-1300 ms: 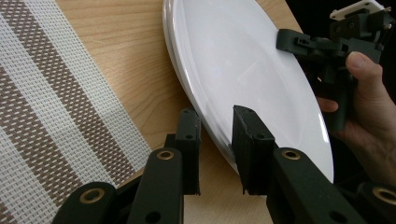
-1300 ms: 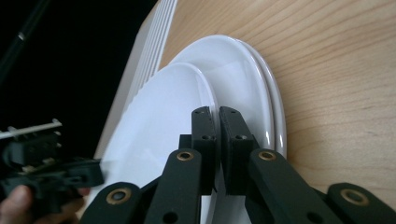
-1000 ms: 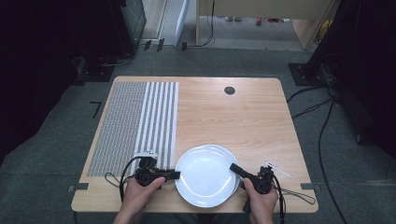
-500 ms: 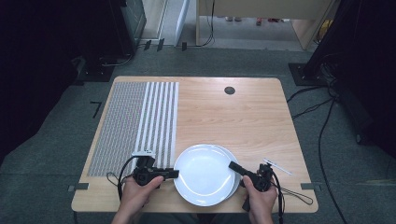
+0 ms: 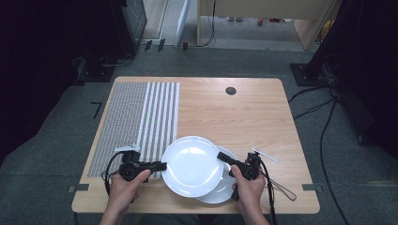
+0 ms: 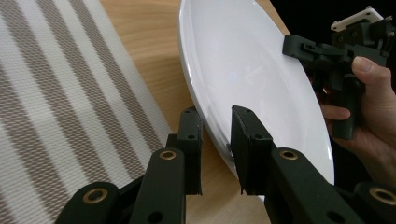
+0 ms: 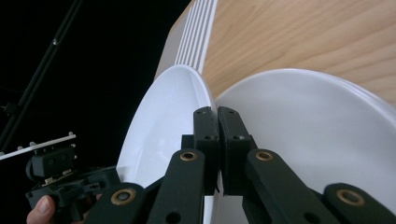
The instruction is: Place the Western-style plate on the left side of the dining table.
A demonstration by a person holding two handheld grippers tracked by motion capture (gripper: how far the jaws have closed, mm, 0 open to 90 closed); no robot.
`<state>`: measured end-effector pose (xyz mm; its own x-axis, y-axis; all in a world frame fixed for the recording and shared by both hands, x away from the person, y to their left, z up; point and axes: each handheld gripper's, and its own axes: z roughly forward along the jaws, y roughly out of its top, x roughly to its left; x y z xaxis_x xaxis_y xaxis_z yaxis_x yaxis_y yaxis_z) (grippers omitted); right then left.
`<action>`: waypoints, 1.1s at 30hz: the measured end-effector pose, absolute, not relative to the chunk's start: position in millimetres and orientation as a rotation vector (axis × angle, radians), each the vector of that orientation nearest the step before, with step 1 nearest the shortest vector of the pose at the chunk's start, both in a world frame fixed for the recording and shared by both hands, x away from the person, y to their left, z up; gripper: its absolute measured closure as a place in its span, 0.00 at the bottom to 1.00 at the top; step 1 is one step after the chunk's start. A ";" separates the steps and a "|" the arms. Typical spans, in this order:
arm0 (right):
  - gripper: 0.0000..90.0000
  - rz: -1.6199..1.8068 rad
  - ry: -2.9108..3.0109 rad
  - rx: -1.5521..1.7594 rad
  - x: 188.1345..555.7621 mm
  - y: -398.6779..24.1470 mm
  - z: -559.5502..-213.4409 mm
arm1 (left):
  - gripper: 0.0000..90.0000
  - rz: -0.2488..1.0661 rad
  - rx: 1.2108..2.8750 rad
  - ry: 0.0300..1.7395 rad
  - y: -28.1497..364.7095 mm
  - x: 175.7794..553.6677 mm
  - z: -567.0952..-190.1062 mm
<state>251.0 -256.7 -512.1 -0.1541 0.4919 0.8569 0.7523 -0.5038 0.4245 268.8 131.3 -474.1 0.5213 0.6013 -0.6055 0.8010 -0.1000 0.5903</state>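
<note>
The upper plate (image 5: pixel 191 165) sits at the near edge of the table (image 5: pixel 253 117), just right of the striped mat (image 5: pixel 141 122), and it overlaps a second plate (image 5: pixel 220 190) that peeks out beneath it on the right and near side. The left gripper (image 5: pixel 159 165) pinches the upper plate's left rim; in the left gripper view the jaws stand narrow with the rim (image 6: pixel 215 135) between them, and the plate looks tilted off the wood there. The right gripper (image 5: pixel 223 157) grips the opposite rim, and in the right gripper view its jaws are pressed nearly together on the thin edge of the upper plate (image 7: pixel 163 121), with the lower plate (image 7: pixel 317 130) lying flat just beside them. Judging from this, the step in hand is lifting the top plate off the one under it with both grippers, and the lift looks barely begun, since the two plates lie close together. The next move calls for raising both sides evenly so that the plate stays level and does not slip from either pinch, then carrying it clear of the lower plate, likely toward the mat beside it. A thin white stick (image 5: pixel 265 155) lies on the table just right of the right gripper, out of the way.
</note>
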 end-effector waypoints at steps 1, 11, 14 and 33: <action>0.98 -1.715 -1.428 -1.876 253.9 -253.3 -510.9 | 0.83 -0.245 1.789 1.189 137.6 270.7 -473.7; 0.98 -1.702 -1.444 -1.823 282.8 -221.1 -495.5 | 0.83 -0.200 1.716 1.256 169.0 277.4 -469.6; 0.98 -1.692 -1.449 -1.809 292.4 -208.7 -492.0 | 0.83 -0.179 1.715 1.275 180.8 282.8 -464.6; 0.98 -1.651 -1.496 -1.760 356.2 -125.0 -470.7 | 0.84 -0.118 1.644 1.399 255.1 319.0 -446.6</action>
<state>356.2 -125.0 -470.7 -0.2037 0.4650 0.8616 0.8115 -0.4121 0.4143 319.0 255.1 -446.6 0.3434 0.7206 -0.6023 0.8116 0.0951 0.5764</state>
